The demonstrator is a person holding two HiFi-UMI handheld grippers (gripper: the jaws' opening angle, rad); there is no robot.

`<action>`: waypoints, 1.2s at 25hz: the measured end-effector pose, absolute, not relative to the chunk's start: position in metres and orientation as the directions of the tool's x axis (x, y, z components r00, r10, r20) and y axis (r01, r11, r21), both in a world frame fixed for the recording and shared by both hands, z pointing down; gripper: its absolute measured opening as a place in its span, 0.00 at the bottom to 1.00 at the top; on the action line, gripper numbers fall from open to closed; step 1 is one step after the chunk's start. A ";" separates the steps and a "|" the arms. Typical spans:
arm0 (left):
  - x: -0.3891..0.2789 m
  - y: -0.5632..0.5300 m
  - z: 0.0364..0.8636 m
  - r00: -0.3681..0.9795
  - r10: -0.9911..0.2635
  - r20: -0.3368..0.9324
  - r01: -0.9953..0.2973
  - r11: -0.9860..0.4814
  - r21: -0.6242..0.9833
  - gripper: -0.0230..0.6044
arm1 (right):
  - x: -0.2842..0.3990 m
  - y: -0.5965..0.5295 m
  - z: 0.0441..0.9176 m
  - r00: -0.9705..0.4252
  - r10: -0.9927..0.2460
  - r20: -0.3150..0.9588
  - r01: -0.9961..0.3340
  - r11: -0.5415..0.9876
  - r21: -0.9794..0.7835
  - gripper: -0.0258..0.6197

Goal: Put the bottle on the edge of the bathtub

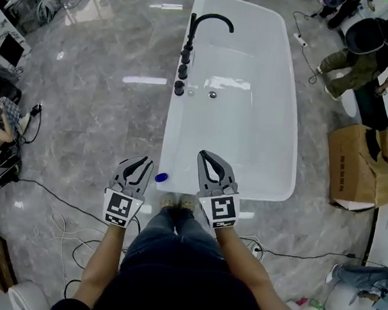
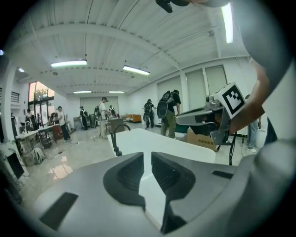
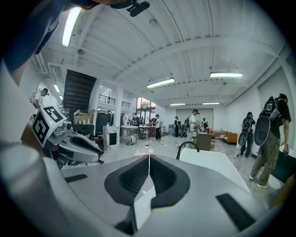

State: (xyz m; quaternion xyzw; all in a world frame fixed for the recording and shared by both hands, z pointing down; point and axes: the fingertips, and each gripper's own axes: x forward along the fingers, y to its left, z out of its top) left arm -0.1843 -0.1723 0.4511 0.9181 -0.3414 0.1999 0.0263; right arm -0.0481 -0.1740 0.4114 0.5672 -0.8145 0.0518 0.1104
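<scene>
A white bathtub [image 1: 251, 122] lies ahead, with a black arched faucet [image 1: 209, 21] on its far left rim. At its near left corner I see a small blue round top [image 1: 161, 178], probably the bottle seen from above; I cannot tell whether it rests on the rim. My left gripper [image 1: 136, 163] hovers just left of it, jaws a narrow gap apart with nothing between them [image 2: 147, 155]. My right gripper [image 1: 210, 160] is over the tub's near end, shut and empty [image 3: 149, 157]. The bottle is hidden in both gripper views.
Black tap knobs [image 1: 182, 69] line the tub's left rim. A cardboard box [image 1: 358, 165] stands right of the tub, and a person [image 1: 354, 64] sits beyond it. Cables [image 1: 60, 220] trail over the marble floor at left. Several people stand far back in the hall.
</scene>
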 end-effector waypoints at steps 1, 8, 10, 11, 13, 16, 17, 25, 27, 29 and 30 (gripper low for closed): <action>-0.180 -0.179 0.437 0.683 -0.634 0.362 -0.647 -0.756 -0.103 0.12 | -0.046 -0.177 0.399 -0.328 -0.919 0.218 -0.937 0.346 0.047 0.08; -0.151 -0.209 0.322 0.633 -0.747 0.203 -0.732 -0.663 -0.159 0.07 | -0.023 -0.187 0.308 -0.264 -0.960 0.090 -0.957 0.273 0.100 0.08; -0.147 -0.212 0.292 0.624 -0.765 0.160 -0.749 -0.644 -0.156 0.07 | -0.018 -0.187 0.282 -0.245 -0.968 0.050 -0.962 0.249 0.113 0.08; -0.145 -0.212 0.279 0.621 -0.770 0.143 -0.755 -0.637 -0.154 0.07 | -0.014 -0.187 0.270 -0.238 -0.971 0.033 -0.964 0.240 0.117 0.08; -0.139 -0.209 0.258 0.619 -0.776 0.118 -0.762 -0.630 -0.149 0.07 | -0.007 -0.184 0.248 -0.229 -0.973 0.001 -0.966 0.227 0.121 0.08; -0.132 -0.203 0.234 0.622 -0.778 0.091 -0.765 -0.628 -0.145 0.07 | 0.003 -0.178 0.222 -0.209 -0.978 -0.025 -0.971 0.205 0.123 0.08; -0.130 -0.201 0.227 0.624 -0.777 0.080 -0.764 -0.628 -0.146 0.07 | 0.004 -0.175 0.215 -0.203 -0.979 -0.033 -0.973 0.198 0.123 0.08; -0.119 -0.193 0.210 0.632 -0.772 0.065 -0.758 -0.633 -0.155 0.07 | 0.006 -0.165 0.194 -0.189 -0.981 -0.049 -0.973 0.181 0.146 0.08; -0.117 -0.192 0.210 0.631 -0.773 0.067 -0.759 -0.633 -0.155 0.07 | 0.008 -0.164 0.193 -0.186 -0.981 -0.050 -0.974 0.177 0.141 0.08; -0.116 -0.190 0.210 0.632 -0.772 0.067 -0.759 -0.633 -0.152 0.07 | 0.010 -0.161 0.192 -0.183 -0.982 -0.054 -0.975 0.174 0.138 0.08; -0.116 -0.189 0.210 0.632 -0.772 0.066 -0.759 -0.634 -0.151 0.07 | 0.010 -0.160 0.192 -0.182 -0.982 -0.055 -0.975 0.173 0.137 0.08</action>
